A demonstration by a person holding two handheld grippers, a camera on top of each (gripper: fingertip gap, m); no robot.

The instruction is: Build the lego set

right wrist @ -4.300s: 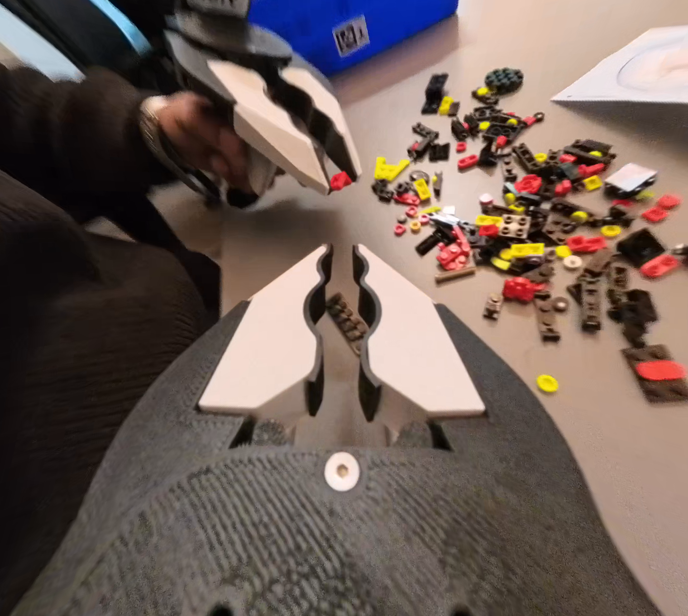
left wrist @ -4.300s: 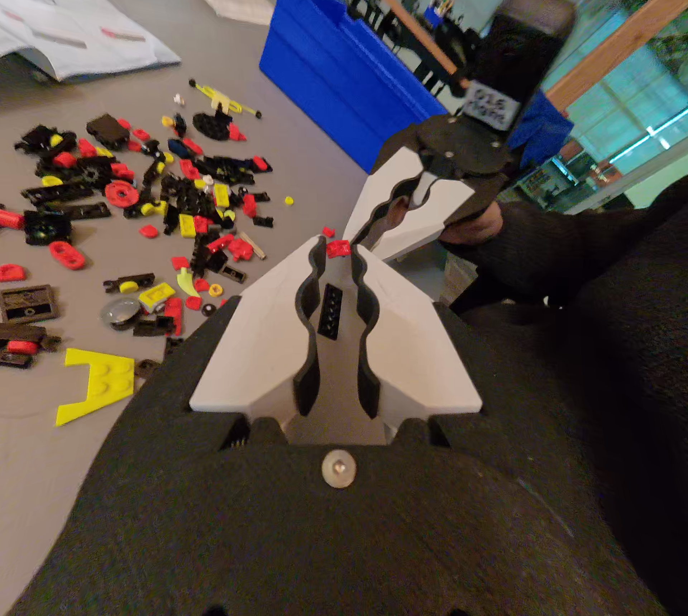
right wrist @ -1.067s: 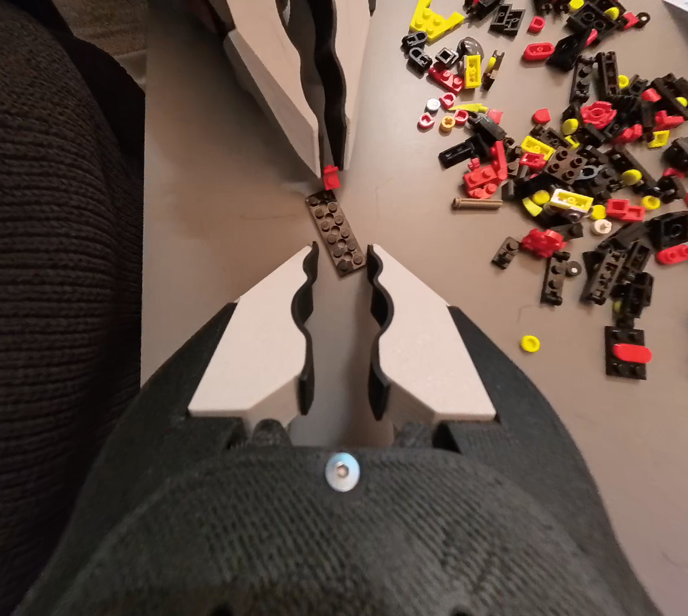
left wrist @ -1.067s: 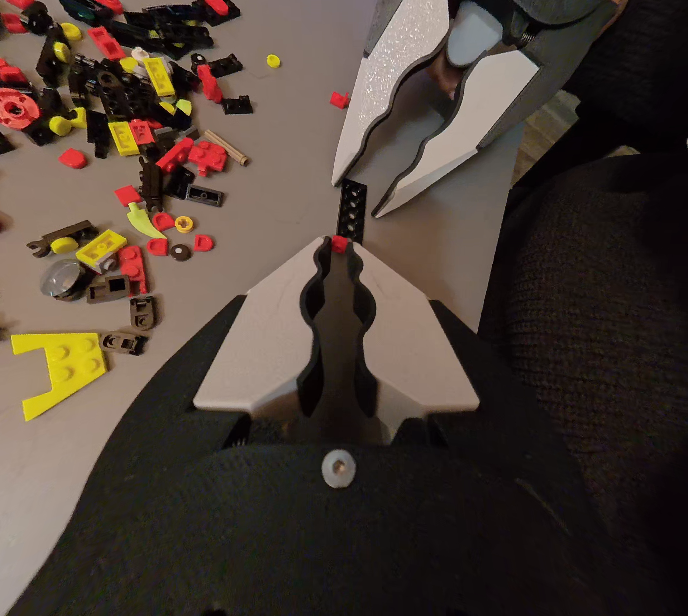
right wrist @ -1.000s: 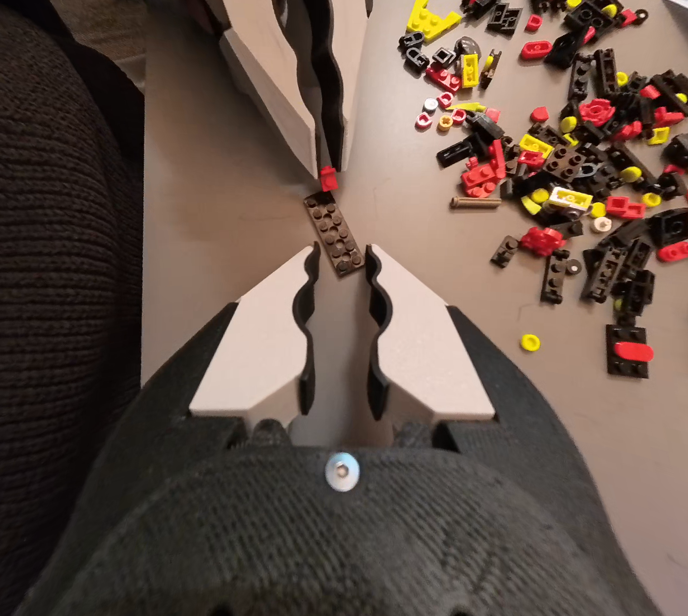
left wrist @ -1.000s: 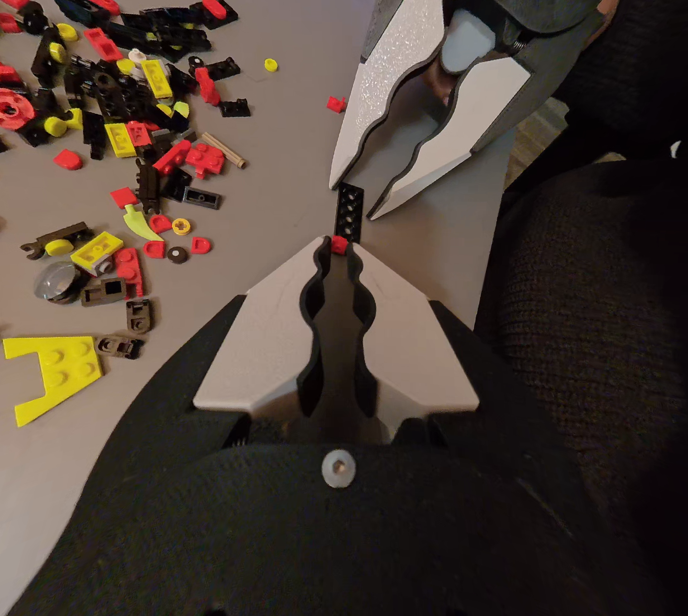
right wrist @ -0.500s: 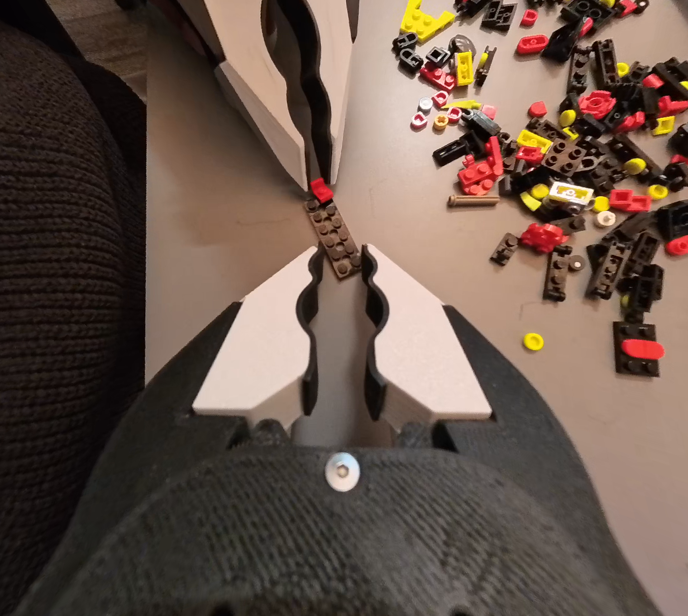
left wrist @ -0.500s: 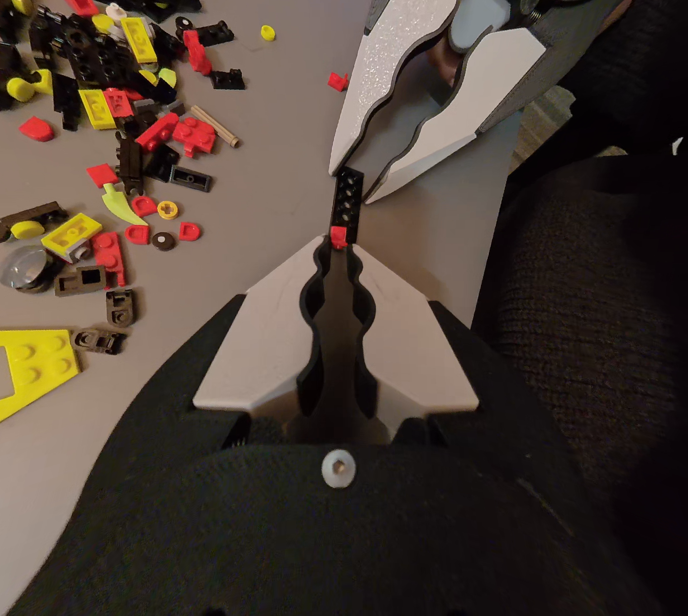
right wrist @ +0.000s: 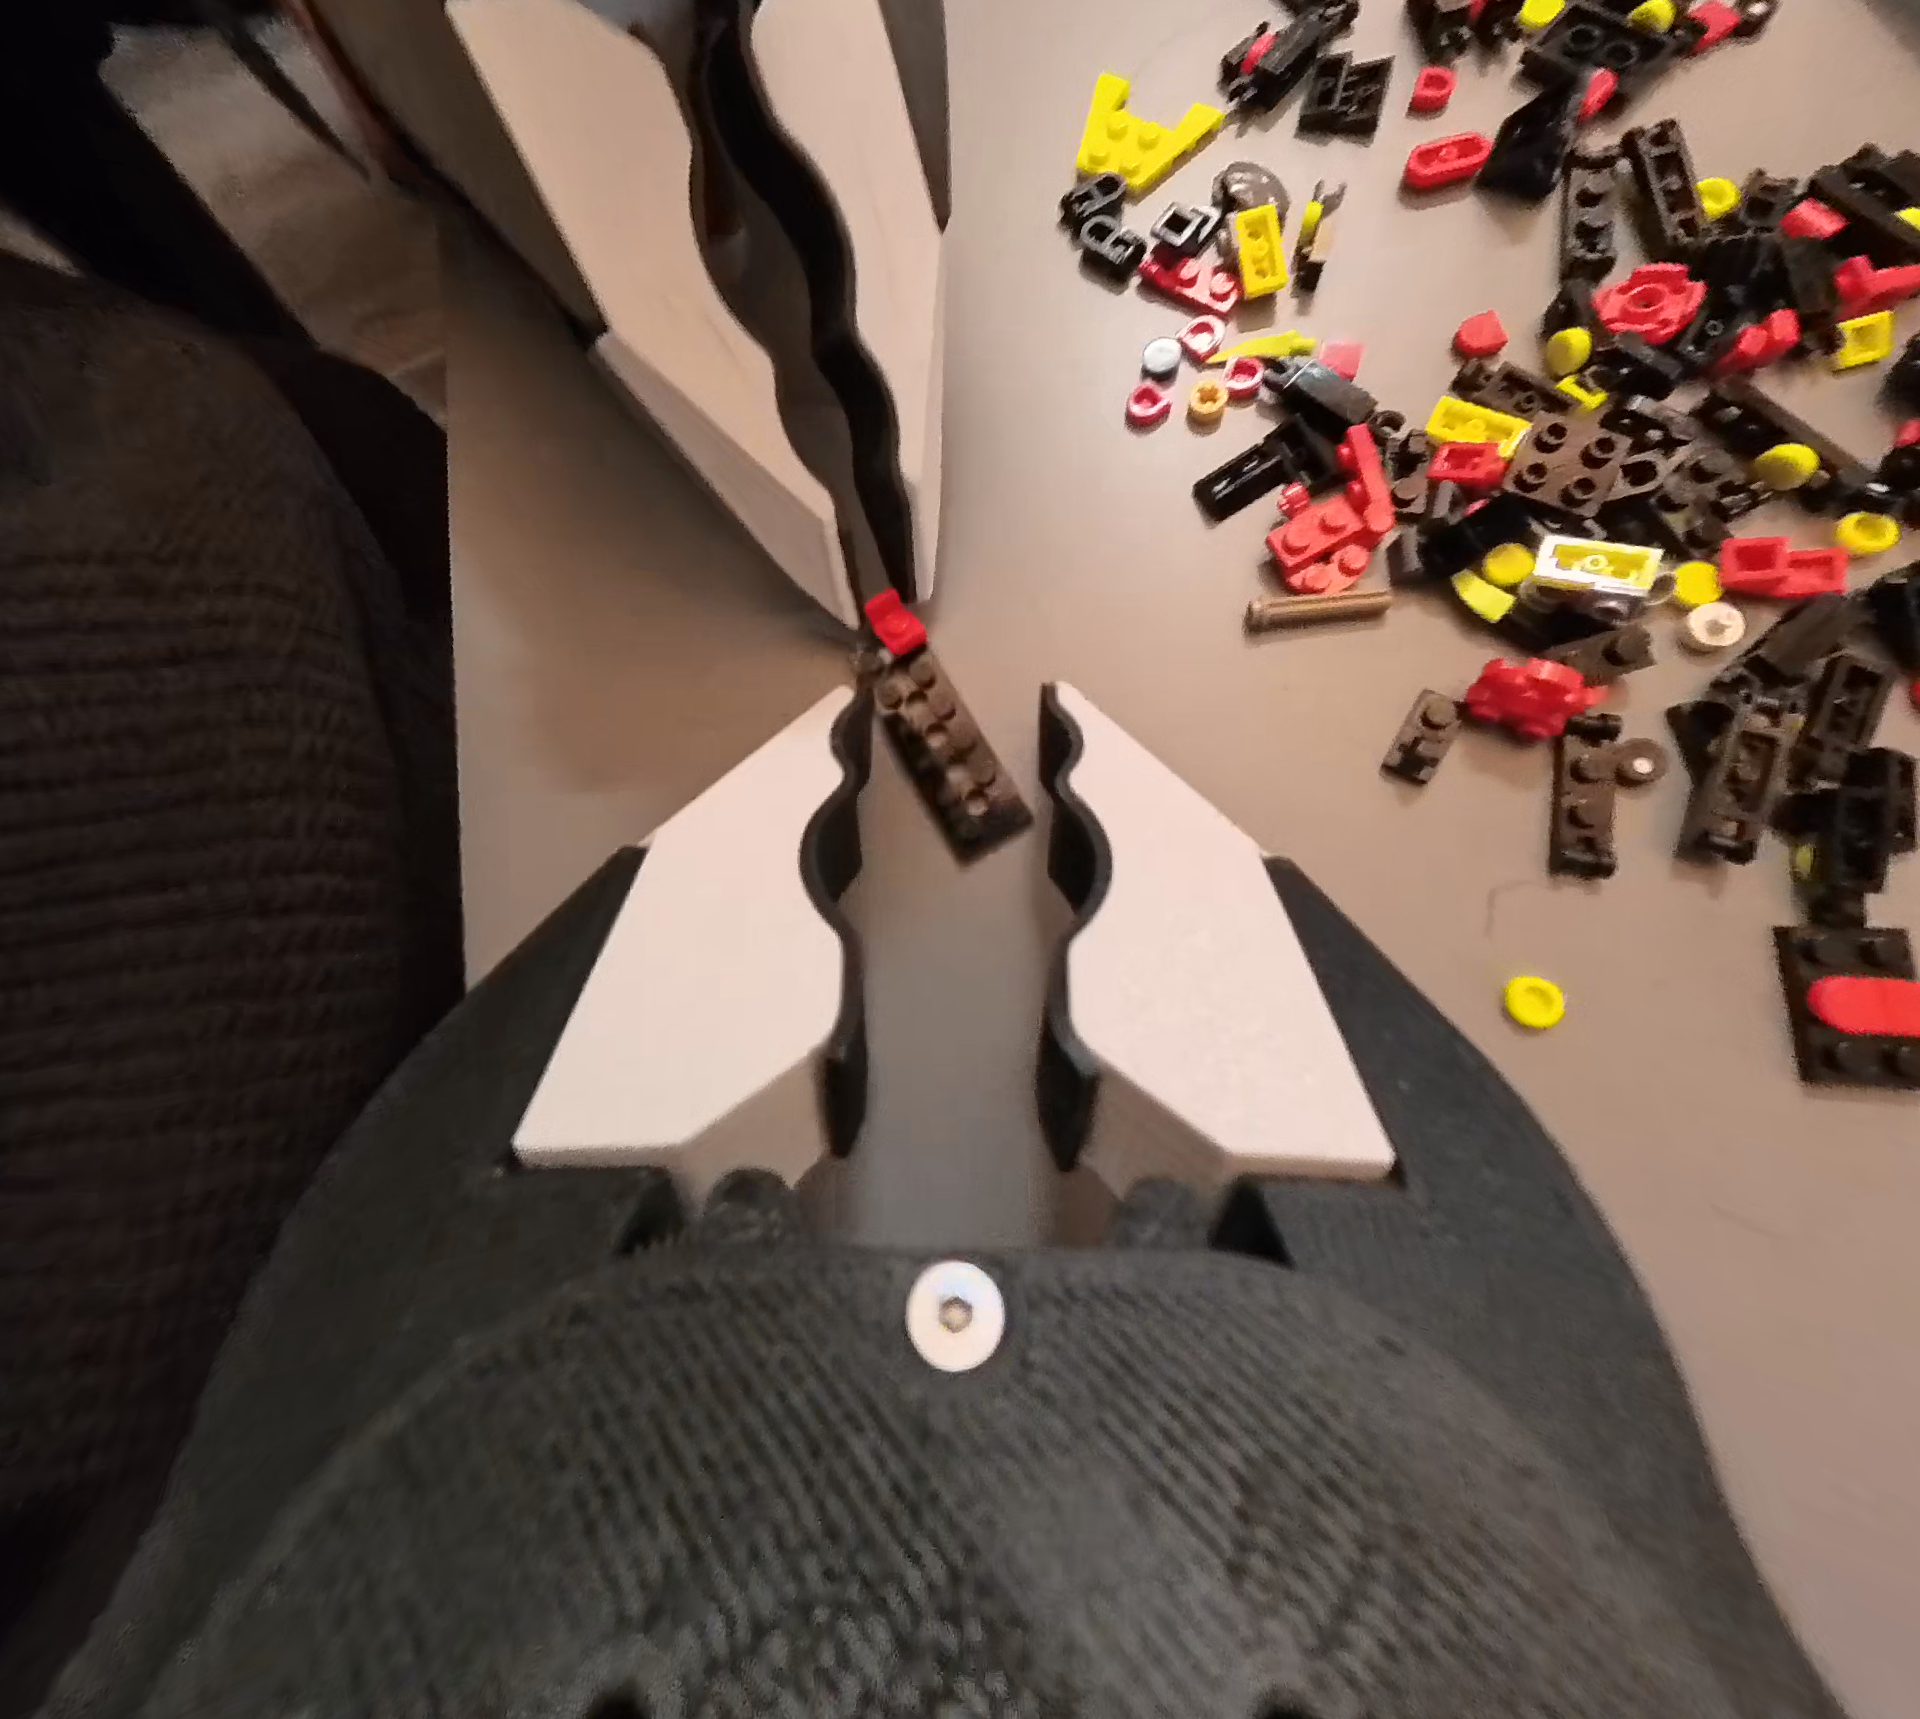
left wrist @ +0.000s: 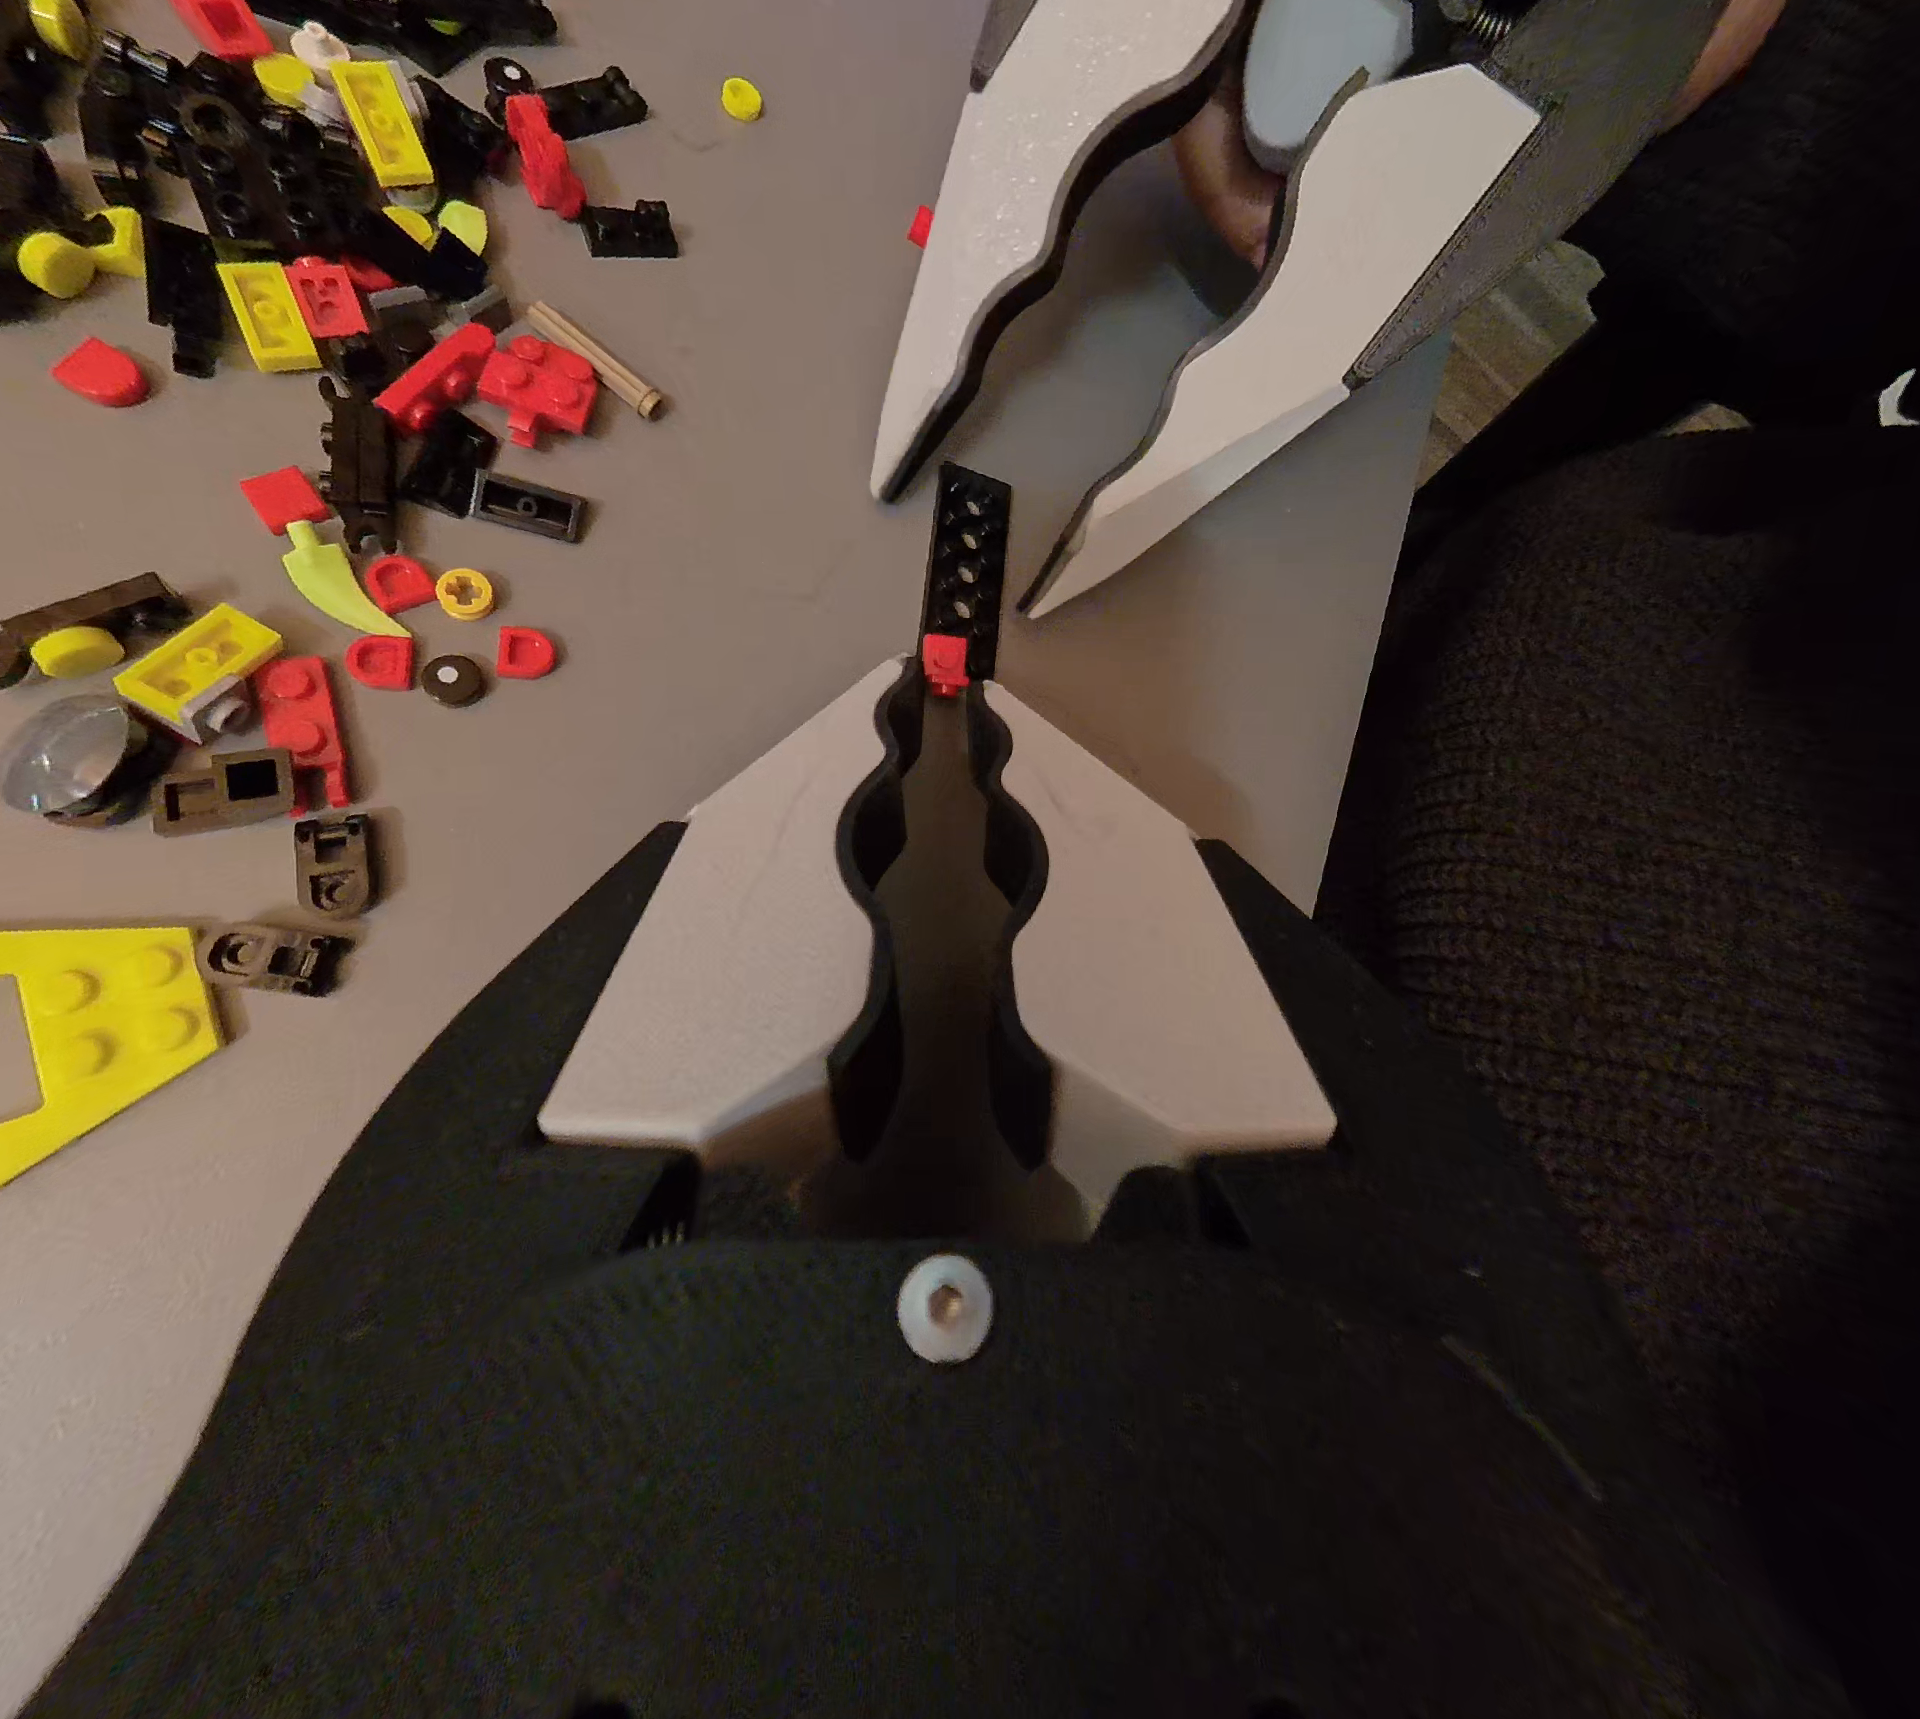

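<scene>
Your left gripper (left wrist: 943,690), still pinched on the red stud (left wrist: 943,663), has brought it down onto the near end of the black plate (left wrist: 970,557) vs. hovering just short of it a sec ago, while your right gripper (right wrist: 951,708) has spread apart and no longer braces the plate, which lies flat on the table (left wrist: 790,381) between both tips. Looks like the stud's seating w/o support, so I'd press straight down or the plate may skid. Plate's a long, thin, two-row studded strip; red stud's tiny, sitting at its end, apart from the parts pile (left wrist: 312,235).
</scene>
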